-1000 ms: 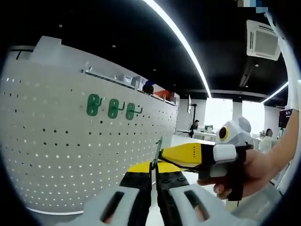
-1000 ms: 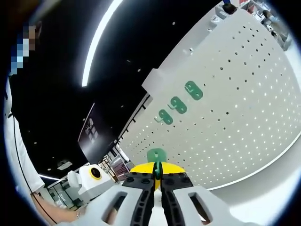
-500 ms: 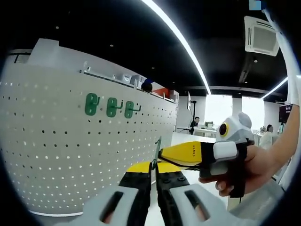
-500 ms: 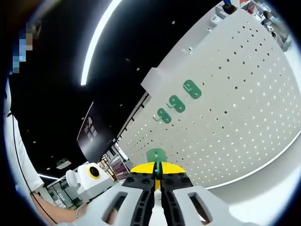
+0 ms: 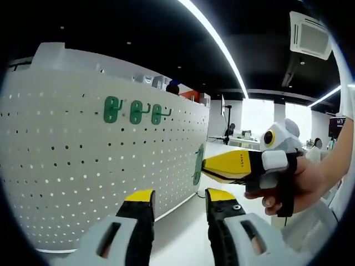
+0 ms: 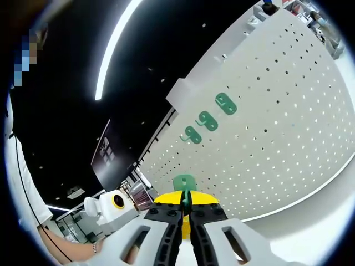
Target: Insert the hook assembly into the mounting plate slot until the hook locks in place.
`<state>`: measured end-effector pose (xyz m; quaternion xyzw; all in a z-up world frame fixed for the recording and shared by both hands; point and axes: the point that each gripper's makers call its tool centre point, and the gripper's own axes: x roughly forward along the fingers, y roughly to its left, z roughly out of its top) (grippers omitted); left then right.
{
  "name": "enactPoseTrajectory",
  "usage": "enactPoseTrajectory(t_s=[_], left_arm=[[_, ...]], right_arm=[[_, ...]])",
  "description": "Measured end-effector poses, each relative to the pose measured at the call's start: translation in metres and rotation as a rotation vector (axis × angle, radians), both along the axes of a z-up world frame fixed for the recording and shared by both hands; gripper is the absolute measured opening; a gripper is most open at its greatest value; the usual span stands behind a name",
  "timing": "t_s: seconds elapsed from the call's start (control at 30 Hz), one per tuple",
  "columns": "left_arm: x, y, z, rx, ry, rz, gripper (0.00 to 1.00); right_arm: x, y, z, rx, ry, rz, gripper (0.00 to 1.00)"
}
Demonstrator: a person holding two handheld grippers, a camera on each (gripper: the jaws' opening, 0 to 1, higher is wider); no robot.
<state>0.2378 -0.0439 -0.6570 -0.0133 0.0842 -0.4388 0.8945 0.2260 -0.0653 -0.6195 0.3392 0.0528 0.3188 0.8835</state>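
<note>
In the left gripper view, the white pegboard (image 5: 83, 160) stands to the left and curves away toward the far right, and three green hooks (image 5: 136, 110) already sit in a row in its upper holes, which suggests the new one belongs beside them. Near the bottom of that view the left tool (image 5: 180, 202) has its yellow-tipped jaws spread wide with nothing between them, so it looks to have handed its part over and now only waits below the work. Just right of it, the right tool (image 5: 201, 164) comes in from the right, carried by a person's hand (image 5: 302, 185), with its jaws pressed together on the green hook assembly (image 5: 198, 164); the hook is held edge-on and stands near the pegboard face but apart from it, lower and further right than the mounted row. In the right gripper view the same grip shows from behind: the green hook assembly (image 6: 184, 183) stands up from between the closed yellow tips of the right tool (image 6: 185, 200), its flat plate turned toward the pegboard (image 6: 288, 127), which seems a sensible hold for pushing its back into a slot. The three green hooks (image 6: 208, 120) lie further up the board, well apart from the held one. Insertion is not yet begun; the next move probably calls for carrying the hook up to a free slot.
</note>
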Motion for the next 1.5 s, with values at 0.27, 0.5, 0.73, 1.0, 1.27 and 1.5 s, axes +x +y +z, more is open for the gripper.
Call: enactPoseTrajectory(t_s=[0.27,0.5,0.73,1.0,1.27,1.5], left_arm=[[-0.003,-0.005,-0.014,0.086,0.013,-0.018,0.67],[-0.005,-0.005,-0.020,0.132,0.019,-0.024,0.78],[-0.004,-0.001,-0.023,0.140,0.021,-0.012,0.79],[-0.004,-0.002,-0.024,0.138,0.026,-0.010,0.79],[-0.002,0.001,-0.022,0.135,0.017,0.004,0.78],[-0.004,0.007,-0.024,0.128,0.020,0.014,0.77]], right_arm=[[0.000,-0.001,-0.001,-0.001,0.007,0.002,0.00],[0.000,0.002,-0.002,-0.004,0.013,0.008,0.00],[0.002,0.000,-0.005,-0.343,-0.090,-0.065,0.00],[0.005,-0.009,-0.010,-0.534,-0.123,-0.137,0.00],[0.011,-0.019,-0.007,-0.493,-0.104,-0.166,0.00],[0.023,-0.033,0.001,-0.477,-0.104,-0.200,0.00]])
